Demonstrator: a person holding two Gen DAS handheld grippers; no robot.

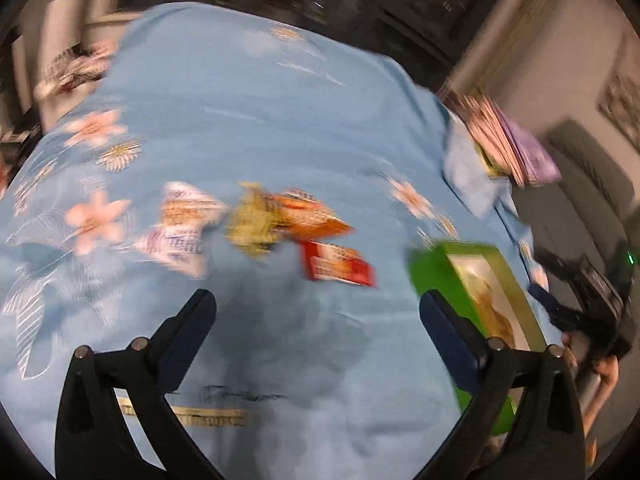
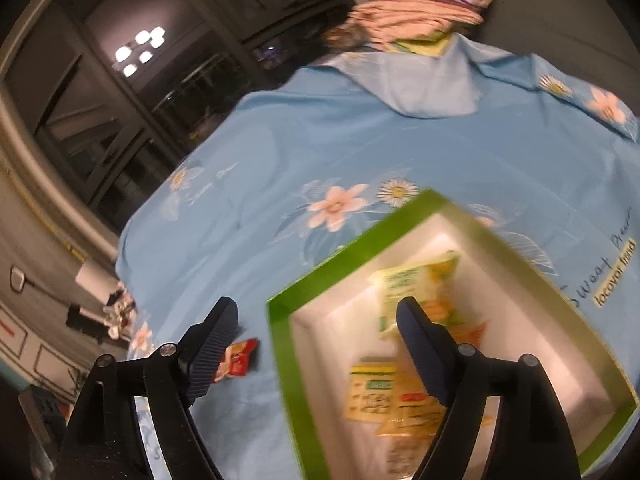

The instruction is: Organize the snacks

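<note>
Several snack packets lie on a blue flowered cloth (image 1: 280, 120): a white one (image 1: 180, 220), a yellow-green one (image 1: 252, 220), an orange one (image 1: 312, 216) and a red one (image 1: 340, 266). A green box (image 1: 476, 292) with a white inside stands at the right. My left gripper (image 1: 316, 304) is open and empty, short of the packets. In the right wrist view my right gripper (image 2: 316, 316) is open and empty over the near left wall of the green box (image 2: 284, 340), which holds yellow packets (image 2: 416, 284). A red packet (image 2: 240, 356) lies left of the box.
A pile of folded pink and purple cloths (image 1: 508, 140) sits at the table's far right edge, also in the right wrist view (image 2: 432, 4). Dark windows stand behind the table. The right gripper's black body (image 1: 588, 304) shows beyond the box.
</note>
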